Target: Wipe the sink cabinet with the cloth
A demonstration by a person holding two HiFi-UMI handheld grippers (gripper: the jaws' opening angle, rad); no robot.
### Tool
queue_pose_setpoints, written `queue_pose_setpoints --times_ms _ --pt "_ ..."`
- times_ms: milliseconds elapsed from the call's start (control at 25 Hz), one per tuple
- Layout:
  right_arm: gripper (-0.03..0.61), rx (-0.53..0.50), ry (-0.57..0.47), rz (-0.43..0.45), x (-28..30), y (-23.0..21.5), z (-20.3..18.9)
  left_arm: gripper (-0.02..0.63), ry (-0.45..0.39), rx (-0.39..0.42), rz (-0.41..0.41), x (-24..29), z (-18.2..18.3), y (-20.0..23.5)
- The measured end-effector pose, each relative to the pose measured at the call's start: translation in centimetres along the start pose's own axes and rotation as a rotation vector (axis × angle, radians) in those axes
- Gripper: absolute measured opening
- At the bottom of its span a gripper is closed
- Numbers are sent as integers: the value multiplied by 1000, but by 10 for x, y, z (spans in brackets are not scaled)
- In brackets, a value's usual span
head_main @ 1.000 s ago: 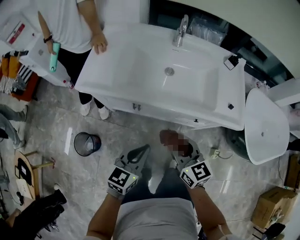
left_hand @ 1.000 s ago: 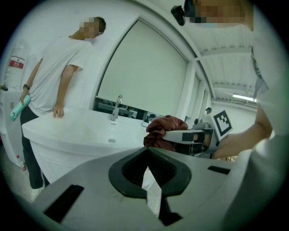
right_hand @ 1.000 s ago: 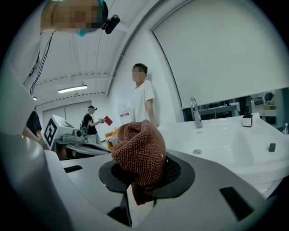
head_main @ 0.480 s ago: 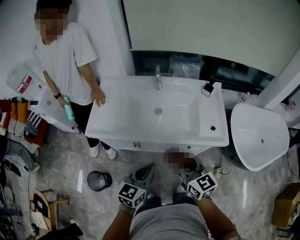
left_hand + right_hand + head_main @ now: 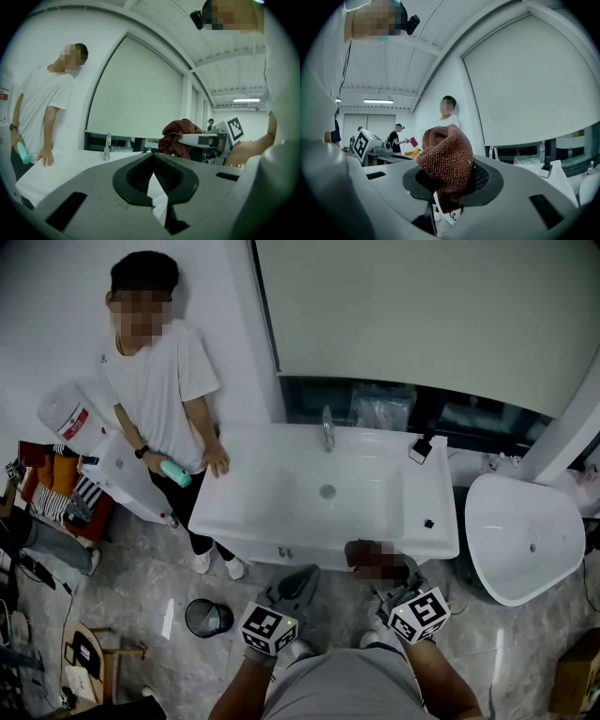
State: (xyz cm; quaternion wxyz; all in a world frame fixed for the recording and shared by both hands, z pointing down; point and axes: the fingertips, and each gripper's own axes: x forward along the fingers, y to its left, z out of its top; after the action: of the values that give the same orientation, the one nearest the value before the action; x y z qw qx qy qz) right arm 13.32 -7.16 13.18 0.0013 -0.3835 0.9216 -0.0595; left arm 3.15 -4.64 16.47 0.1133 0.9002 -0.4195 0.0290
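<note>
One bunched reddish-brown terry cloth (image 5: 446, 157), clamped in the right gripper (image 5: 449, 185).

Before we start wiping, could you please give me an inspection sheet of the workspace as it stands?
Surface: the white sink cabinet has a bare top, with a faucet at the back.
Job's things: the brown cloth is held off the cabinet.
Clutter: a small black device sits at the top's back right corner, and a waste bin stands on the floor.
Grippers: the left gripper is shut and empty; the right gripper is shut on the cloth.
Cables: a thin line, seemingly a cable, lies on the floor at far left.
Surroundings: a person stands at the cabinet's left end with one hand on it; a loose white basin lies to the right.
</note>
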Motion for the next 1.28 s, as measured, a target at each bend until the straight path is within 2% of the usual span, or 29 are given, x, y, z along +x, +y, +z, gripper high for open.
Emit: queue_pose_setpoints --times_ms 400,1280 --pt "104 -10 -48 42 17 7 18 11 -51 26 38 -4 24 14" --pt "103 13 -44 46 20 8 9 11 -53 18 99 -19 18 16"
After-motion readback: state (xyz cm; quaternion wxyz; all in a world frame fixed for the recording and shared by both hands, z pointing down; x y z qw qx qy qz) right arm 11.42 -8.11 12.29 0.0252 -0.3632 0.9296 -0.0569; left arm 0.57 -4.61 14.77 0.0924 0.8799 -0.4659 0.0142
